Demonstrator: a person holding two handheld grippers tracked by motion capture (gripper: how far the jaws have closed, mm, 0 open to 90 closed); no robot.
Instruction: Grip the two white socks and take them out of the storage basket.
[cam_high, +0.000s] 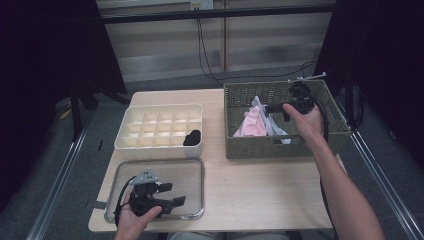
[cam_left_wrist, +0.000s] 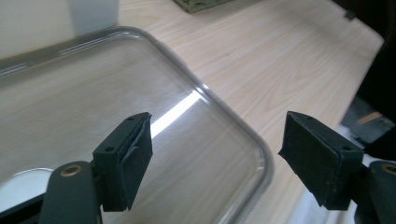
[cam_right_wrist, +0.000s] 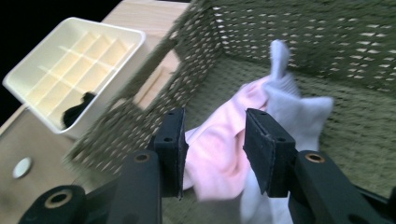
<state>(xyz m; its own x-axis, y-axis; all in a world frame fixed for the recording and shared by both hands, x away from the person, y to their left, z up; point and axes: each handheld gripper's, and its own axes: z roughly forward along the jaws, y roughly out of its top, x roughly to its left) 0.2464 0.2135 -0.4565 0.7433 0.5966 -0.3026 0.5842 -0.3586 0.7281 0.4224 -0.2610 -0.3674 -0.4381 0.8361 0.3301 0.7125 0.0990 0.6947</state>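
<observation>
Right gripper (cam_right_wrist: 214, 151) over basket (cam_high: 240, 145), right of frame.
Jaws half-parted around pink cloth (cam_right_wrist: 219, 149), not clamped; left gripper (cam_left_wrist: 219, 161) released above clear lid (cam_left_wrist: 93, 93).

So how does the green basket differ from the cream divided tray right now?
The green basket is woven, dark olive and deep-walled; the cream divided tray is smooth, pale and shallower. The basket is one open space holding a pink cloth and white cloth; the tray is split into many small cells, with a black item in one. Both are rectangular, open-topped, on the table.
</observation>
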